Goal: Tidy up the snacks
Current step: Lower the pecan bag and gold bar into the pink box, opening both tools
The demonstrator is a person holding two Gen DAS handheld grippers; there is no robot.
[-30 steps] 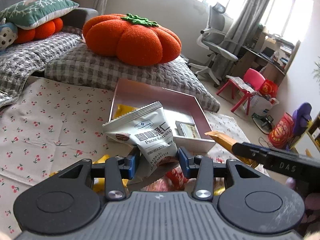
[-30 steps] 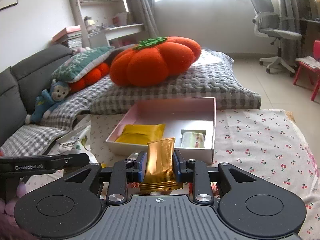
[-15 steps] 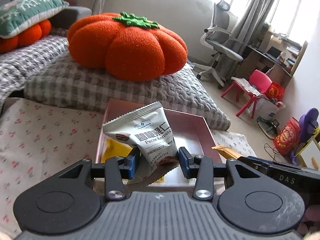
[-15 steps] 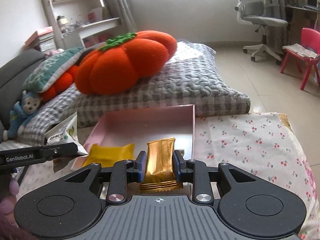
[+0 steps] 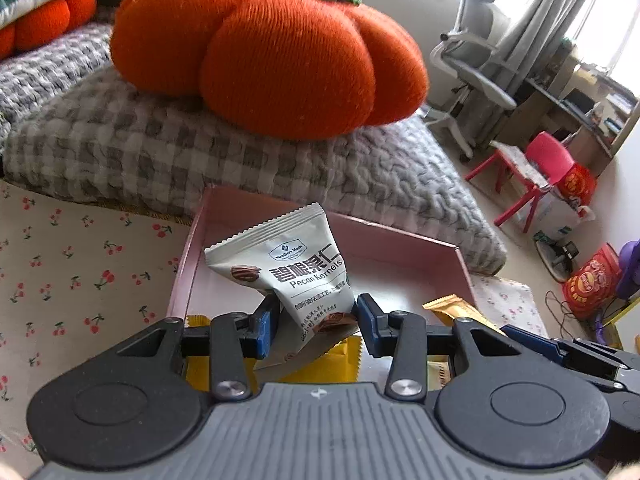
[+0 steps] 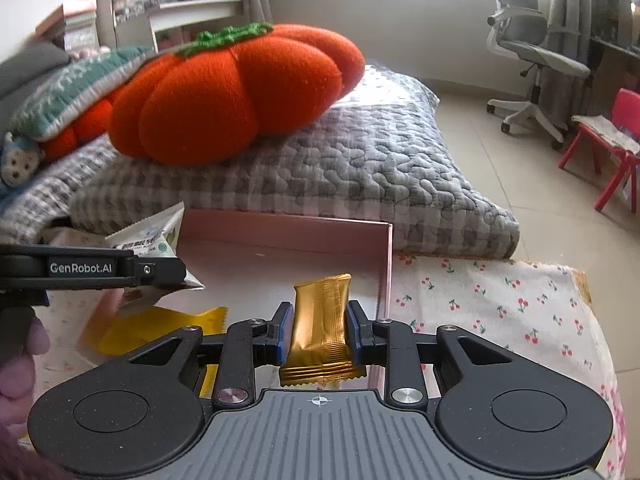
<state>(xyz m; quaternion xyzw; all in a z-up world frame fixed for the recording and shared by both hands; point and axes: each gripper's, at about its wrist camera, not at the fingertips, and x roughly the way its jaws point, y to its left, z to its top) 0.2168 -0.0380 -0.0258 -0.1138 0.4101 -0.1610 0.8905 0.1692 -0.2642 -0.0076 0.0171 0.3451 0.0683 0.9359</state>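
My left gripper (image 5: 318,326) is shut on a white pecan kernels packet (image 5: 288,268) and holds it above the pink box (image 5: 396,240). My right gripper (image 6: 319,330) is shut on a gold snack bar (image 6: 320,320), also held over the pink box (image 6: 384,264), near its right wall. A yellow packet (image 6: 156,328) lies inside the box at its near left. The gold bar (image 5: 456,312) and the right gripper show at the right in the left wrist view. The left gripper with the white packet (image 6: 148,236) shows at the left in the right wrist view.
The box sits on a cherry-print cloth (image 6: 500,304). Behind it lies a grey checked cushion (image 5: 200,160) with a big orange pumpkin pillow (image 5: 272,52) on top. An office chair (image 6: 532,52) and a red child's chair (image 6: 608,144) stand on the floor to the right.
Both grippers have moved forward with their snacks and now hang over the pink box. The box and the pumpkin pillow look much closer.
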